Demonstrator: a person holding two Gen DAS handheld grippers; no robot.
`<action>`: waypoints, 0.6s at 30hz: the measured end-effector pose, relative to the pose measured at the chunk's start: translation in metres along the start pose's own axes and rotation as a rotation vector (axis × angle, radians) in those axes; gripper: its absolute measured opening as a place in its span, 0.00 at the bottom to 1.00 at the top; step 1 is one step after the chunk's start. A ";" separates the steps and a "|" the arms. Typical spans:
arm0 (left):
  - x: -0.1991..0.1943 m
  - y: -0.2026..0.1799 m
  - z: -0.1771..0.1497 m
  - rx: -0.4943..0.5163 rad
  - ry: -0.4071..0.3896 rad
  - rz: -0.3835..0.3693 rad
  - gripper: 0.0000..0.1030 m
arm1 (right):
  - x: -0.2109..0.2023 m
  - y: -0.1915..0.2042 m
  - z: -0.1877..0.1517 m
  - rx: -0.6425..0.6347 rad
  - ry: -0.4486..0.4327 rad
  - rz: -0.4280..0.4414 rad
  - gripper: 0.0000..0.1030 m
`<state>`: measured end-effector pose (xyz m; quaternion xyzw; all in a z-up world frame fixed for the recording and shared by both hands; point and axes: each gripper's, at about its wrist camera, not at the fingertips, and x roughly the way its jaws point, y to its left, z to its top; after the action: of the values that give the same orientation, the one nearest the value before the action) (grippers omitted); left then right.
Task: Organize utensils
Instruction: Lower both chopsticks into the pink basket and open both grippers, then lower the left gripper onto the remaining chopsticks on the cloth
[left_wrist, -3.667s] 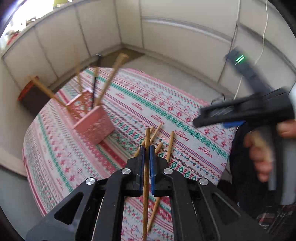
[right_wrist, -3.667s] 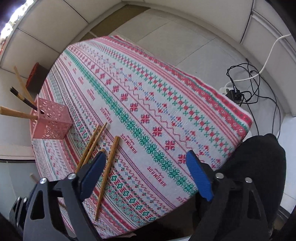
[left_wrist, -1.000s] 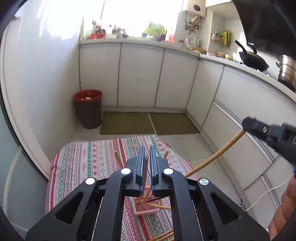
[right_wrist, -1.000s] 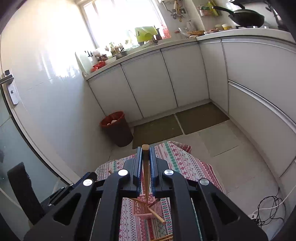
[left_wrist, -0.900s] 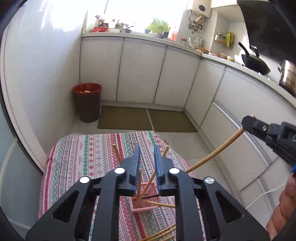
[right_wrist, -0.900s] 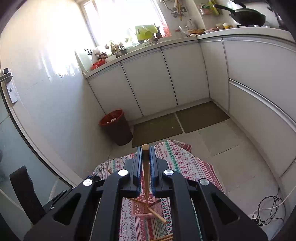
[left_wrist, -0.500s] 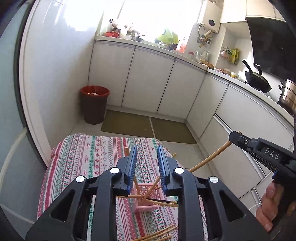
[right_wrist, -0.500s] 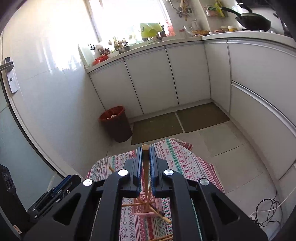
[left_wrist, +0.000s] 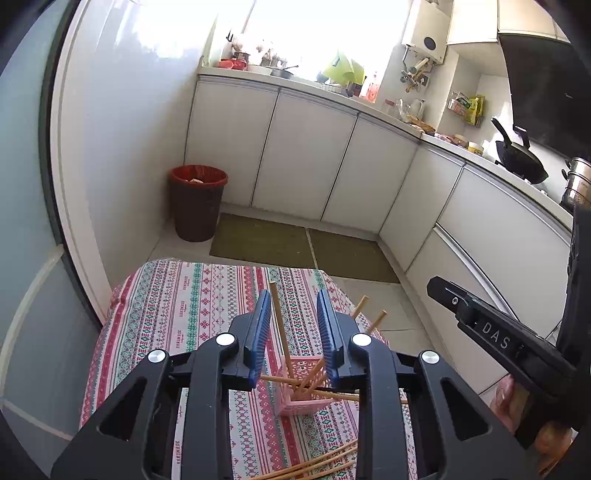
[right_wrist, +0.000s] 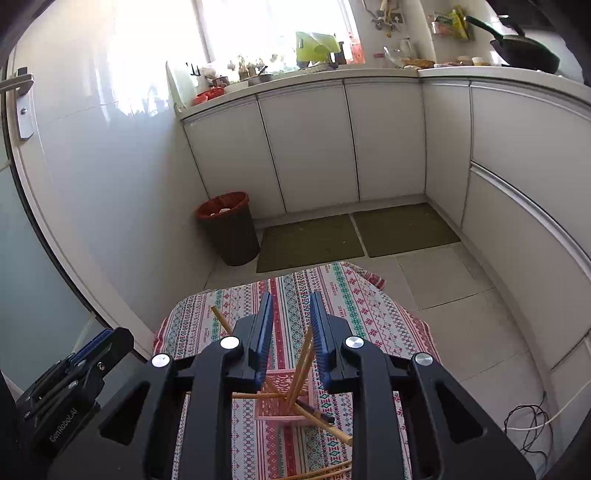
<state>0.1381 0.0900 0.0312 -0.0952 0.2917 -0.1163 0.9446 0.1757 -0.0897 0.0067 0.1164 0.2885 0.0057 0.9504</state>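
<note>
Both tongs hang above a small counter covered by a striped, patterned cloth (left_wrist: 207, 295). The left tongs (left_wrist: 294, 332) stand with their blue pads apart and grip nothing. The right tongs (right_wrist: 291, 328) are likewise parted and hold nothing.

A pink perforated holder (left_wrist: 301, 387) sits on the counter directly under both tongs, roughly midway between the left and right edges. Several wooden chopsticks (left_wrist: 280, 332) stand in it, leaning outward in different directions: one rises steeply between the left pads, two tilt toward the right edge, and others lie low across the holder's rim. From the right wrist view the same holder (right_wrist: 284, 402) shows a dark chopstick (right_wrist: 314, 411) among the wooden ones, slanting toward the near right corner.

More loose chopsticks (left_wrist: 314, 465) lie flat in a bundle at the near edge of the counter, apart from the holder.

On the floor beyond the counter's far edge stand a dark bin with a red liner (left_wrist: 197, 203) and two green mats (left_wrist: 303, 251), along white cabinets.
</note>
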 end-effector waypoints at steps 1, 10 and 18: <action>-0.001 -0.002 0.000 0.005 0.002 0.002 0.26 | -0.004 0.000 -0.001 -0.008 -0.006 -0.007 0.21; -0.011 -0.017 -0.012 0.053 -0.006 0.031 0.48 | -0.034 0.000 -0.019 -0.060 -0.053 -0.075 0.39; -0.021 -0.015 -0.026 0.054 -0.009 0.060 0.66 | -0.057 -0.013 -0.039 -0.059 -0.090 -0.165 0.64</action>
<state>0.1040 0.0790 0.0250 -0.0614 0.2872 -0.0955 0.9511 0.1064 -0.0984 0.0036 0.0645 0.2536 -0.0694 0.9627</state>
